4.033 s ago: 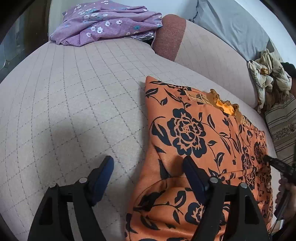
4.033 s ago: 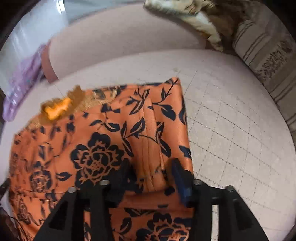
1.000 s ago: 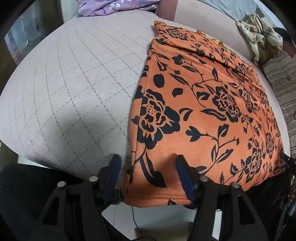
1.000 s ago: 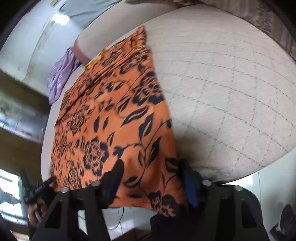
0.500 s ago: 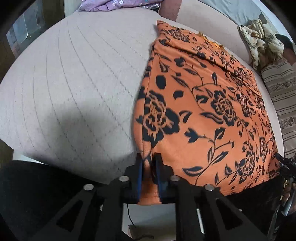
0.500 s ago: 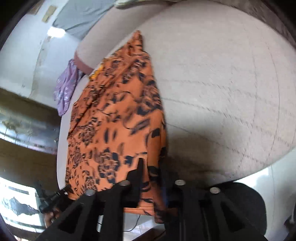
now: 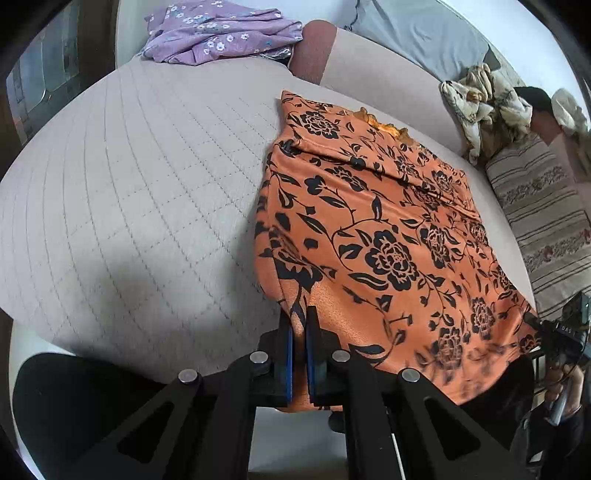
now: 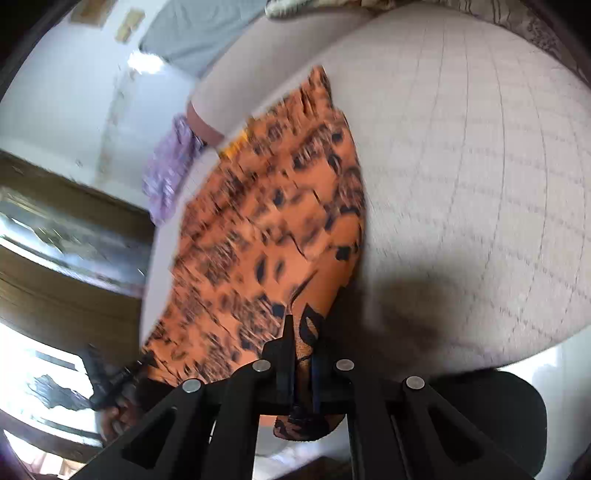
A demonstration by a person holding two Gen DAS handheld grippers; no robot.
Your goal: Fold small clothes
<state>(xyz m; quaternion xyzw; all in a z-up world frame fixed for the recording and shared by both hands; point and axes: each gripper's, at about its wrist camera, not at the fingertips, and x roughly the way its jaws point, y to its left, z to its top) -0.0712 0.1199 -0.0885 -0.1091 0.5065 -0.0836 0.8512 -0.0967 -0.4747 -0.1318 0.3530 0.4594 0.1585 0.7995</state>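
An orange garment (image 7: 384,229) with a black flower print lies spread on the quilted beige cushion (image 7: 140,177). Its near hem hangs at the cushion's front edge. My left gripper (image 7: 299,325) is shut on the garment's near left corner. My right gripper (image 8: 303,332) is shut on the garment's (image 8: 273,206) near right corner; that view is blurred. The right gripper also shows at the far right of the left wrist view (image 7: 565,332).
A purple flowered cloth (image 7: 218,33) lies at the back left. A crumpled beige cloth (image 7: 484,99) and a striped cushion (image 7: 543,221) sit at the right. The beige backrest (image 7: 388,74) runs behind the garment. The floor (image 7: 295,432) lies below the cushion's front edge.
Both grippers closed on the garment's near corners half a second ago. Since then they have lifted the hem and moved it inward over the cushion; the near part now bunches up.
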